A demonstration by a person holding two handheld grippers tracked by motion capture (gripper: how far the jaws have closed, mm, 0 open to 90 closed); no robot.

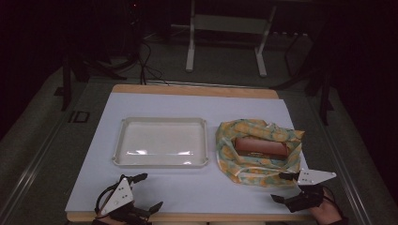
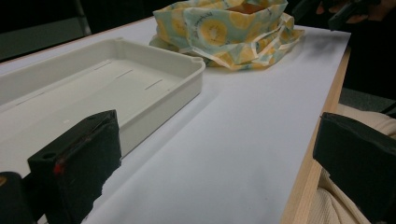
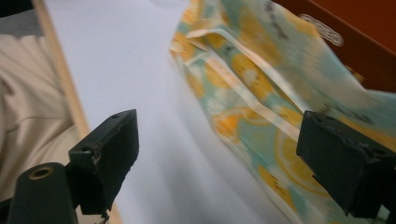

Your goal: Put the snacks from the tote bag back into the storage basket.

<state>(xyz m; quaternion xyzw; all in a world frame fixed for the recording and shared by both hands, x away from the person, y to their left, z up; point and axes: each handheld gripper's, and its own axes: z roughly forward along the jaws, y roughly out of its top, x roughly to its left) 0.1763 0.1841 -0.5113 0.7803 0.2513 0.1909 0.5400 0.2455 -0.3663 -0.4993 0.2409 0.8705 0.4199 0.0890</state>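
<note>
Right gripper jaws spread wide, empty, at the near edge of the patterned cloth bag; one jaw overlaps the fabric. Brown box lies inside the bag, right of the empty white tray. Left gripper wide open, empty, near-left.

Likely step: grasp the bag's rim. Pinch a single hem layer and lift slowly.

White sheet over a wooden table; dark room, desk legs far.

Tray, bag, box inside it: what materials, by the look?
Tray: likely moulded plastic, off-white, glossy; light glints on its floor. Bag: soft printed cloth, by its folds and stitched trim. Box: brown, matte, flat-sided, perhaps card or plastic; hard to tell.
</note>
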